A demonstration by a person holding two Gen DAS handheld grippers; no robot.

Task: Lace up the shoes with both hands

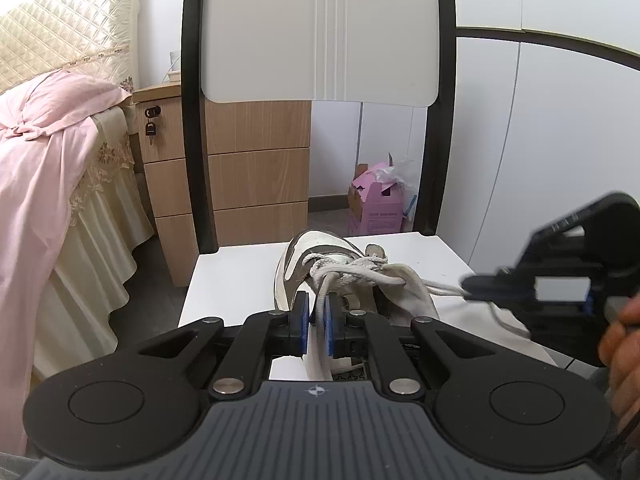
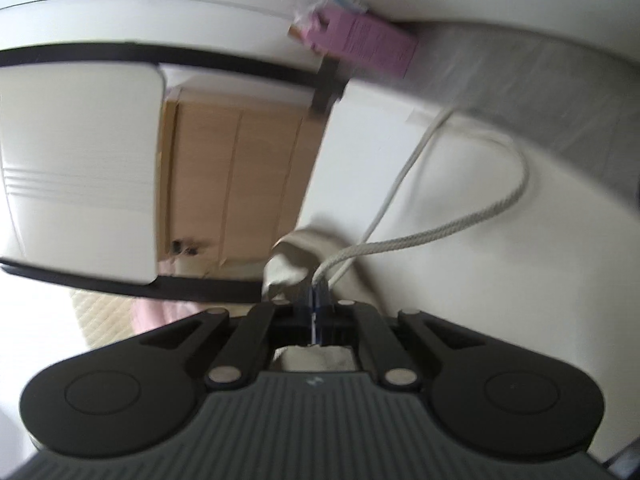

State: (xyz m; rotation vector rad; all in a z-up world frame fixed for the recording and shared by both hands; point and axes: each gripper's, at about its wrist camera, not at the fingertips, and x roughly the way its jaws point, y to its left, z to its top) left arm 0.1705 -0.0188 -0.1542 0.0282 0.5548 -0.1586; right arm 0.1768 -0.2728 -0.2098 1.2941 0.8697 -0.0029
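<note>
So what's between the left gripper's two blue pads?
A stretch of the shoe's pale shoelace runs between the left gripper pads, pinched there; the left wrist view shows it.

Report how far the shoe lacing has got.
Done: the lace already crosses the shoe several times. In hand: the left gripper is shut on one lace strand; the right gripper is shut on the other lace end. Left: no bow is visible, so tying remains.

No text can be read: the pink box (image 1: 375, 204) on the floor behind the chair (image 1: 320, 32) carries print too small to make out.
</note>
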